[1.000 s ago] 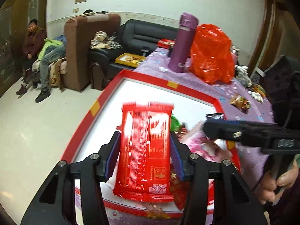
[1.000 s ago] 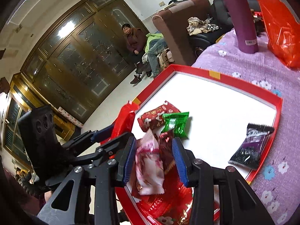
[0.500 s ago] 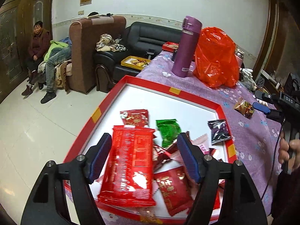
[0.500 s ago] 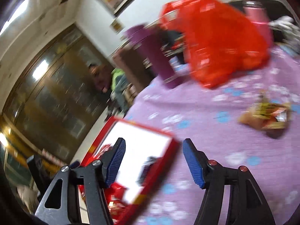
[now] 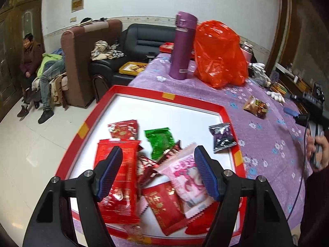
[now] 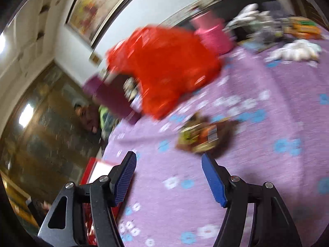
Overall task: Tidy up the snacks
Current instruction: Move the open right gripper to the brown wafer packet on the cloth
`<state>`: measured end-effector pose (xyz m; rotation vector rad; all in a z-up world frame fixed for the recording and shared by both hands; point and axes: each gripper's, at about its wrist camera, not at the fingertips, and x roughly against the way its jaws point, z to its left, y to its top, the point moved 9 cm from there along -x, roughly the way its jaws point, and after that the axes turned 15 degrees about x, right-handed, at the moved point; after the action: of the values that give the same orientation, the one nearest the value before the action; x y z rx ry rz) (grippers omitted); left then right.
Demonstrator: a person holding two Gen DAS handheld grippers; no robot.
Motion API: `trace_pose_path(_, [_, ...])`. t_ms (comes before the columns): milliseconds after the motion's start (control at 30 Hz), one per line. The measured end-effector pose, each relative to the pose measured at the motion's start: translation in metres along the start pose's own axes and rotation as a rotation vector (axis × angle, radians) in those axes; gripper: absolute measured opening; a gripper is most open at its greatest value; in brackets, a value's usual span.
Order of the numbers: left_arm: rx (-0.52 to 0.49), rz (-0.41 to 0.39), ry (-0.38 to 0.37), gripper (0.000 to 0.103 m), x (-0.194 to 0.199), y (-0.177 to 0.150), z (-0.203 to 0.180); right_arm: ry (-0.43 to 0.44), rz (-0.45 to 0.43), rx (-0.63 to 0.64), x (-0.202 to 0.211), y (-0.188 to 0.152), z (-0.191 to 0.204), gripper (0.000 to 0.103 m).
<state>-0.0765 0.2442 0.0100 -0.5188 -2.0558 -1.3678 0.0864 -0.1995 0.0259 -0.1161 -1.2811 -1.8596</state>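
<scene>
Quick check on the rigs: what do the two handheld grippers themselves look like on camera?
Both match: the left gripper and right gripper have black angular arms with triangular cut-outs and silver bolts, tipped with ribbed blue pads. The left view also shows the right unit from outside: a black pistol-style body with white lettering too small to read, a grey handle in a bare hand, a dark sleeve and a thin trailing cable.
</scene>
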Motion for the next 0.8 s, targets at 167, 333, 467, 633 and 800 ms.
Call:
trace_pose_path(167, [-0.084, 0.032, -0.047, 0.072, -0.007, -0.011, -0.03, -0.1, -0.119, -0.133, 0.058, 0.017, -0.077, 0.069])
trace_pose_path(333, [-0.128, 0.055, -0.091, 0.072, -0.012, -0.017, -0.06, -0.176, -0.193, -0.198, 0.109, 0.018, -0.126, 0.069])
trace_pose_path(467, [-0.161, 0.078, -0.119, 0.072, -0.015, -0.023, -0.08, -0.161, -0.218, -0.265, 0.125, 0.019, -0.147, 0.069])
trace_pose_path(633, [-0.195, 0.093, -0.132, 0.072, -0.018, -0.029, -0.099, -0.09, -0.104, -0.165, 0.075, 0.033, -0.1, 0.069])
trace_pose_path(800, [-0.199, 0.105, -0.142, 0.072, -0.017, -0.033, -0.108, 0.002, 0.068, 0.012, -0.019, 0.051, -0.028, 0.069])
